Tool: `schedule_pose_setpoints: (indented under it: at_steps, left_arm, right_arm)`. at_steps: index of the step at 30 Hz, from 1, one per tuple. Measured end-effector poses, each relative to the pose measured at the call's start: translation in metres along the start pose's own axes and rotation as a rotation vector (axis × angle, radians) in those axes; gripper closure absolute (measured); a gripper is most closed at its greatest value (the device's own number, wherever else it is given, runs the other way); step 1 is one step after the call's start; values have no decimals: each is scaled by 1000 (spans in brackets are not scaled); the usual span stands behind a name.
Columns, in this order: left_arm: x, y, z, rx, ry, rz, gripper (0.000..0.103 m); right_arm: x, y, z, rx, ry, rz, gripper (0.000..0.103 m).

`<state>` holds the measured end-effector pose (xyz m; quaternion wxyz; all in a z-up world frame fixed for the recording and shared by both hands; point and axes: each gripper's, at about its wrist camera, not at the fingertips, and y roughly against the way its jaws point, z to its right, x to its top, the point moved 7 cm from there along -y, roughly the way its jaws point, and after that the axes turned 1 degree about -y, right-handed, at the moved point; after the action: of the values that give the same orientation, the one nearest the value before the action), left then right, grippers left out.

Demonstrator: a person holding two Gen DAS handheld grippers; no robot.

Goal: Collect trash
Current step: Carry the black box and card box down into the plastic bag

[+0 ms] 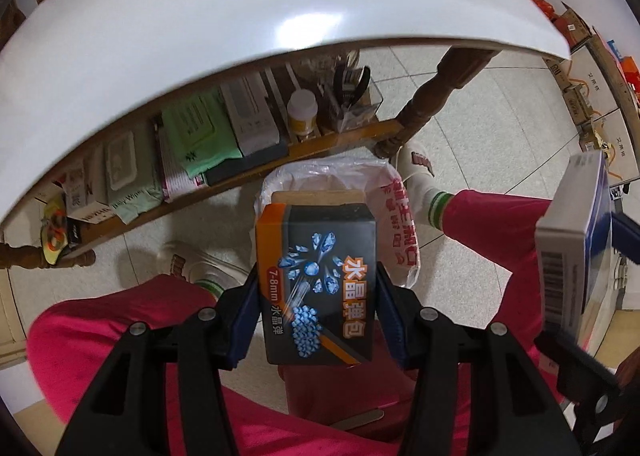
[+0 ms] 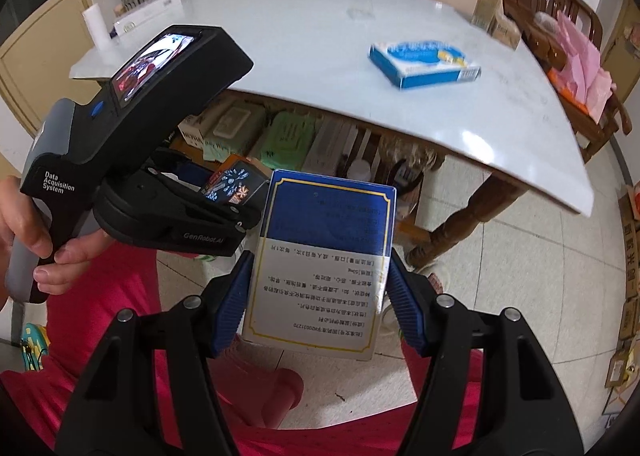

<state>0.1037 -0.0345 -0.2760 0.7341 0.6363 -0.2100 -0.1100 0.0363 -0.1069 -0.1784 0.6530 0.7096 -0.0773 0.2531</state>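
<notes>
My left gripper (image 1: 316, 296) is shut on a black and orange box (image 1: 318, 284) with blue crystals printed on it, held over a bin lined with a white plastic bag (image 1: 384, 192) on the floor. A tan box lies in the bin under it. My right gripper (image 2: 320, 296) is shut on a blue and white medicine box (image 2: 320, 268), held off the table's front edge; this box also shows at the right of the left wrist view (image 1: 576, 240). A blue box (image 2: 424, 60) lies on the white table (image 2: 280, 44).
The person's red trousers (image 1: 100, 336) and white shoes are below both grippers. A wooden shelf (image 1: 224, 172) under the table holds packets and a bottle. Wooden chairs (image 2: 560, 28) stand behind the table. Cardboard boxes (image 1: 592, 88) line the floor at right.
</notes>
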Motion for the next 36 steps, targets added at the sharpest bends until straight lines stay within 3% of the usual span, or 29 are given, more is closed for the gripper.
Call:
schedule_pose_setpoints:
  at_steps: [21, 36]
  left_arm:
    - [8, -104, -9, -14, 64, -149, 51]
    - [15, -173, -19, -50, 142, -266, 51]
  right_arm:
    - [-52, -115, 17, 1, -149, -169, 39]
    - [-88, -201, 31, 79, -379, -332, 39]
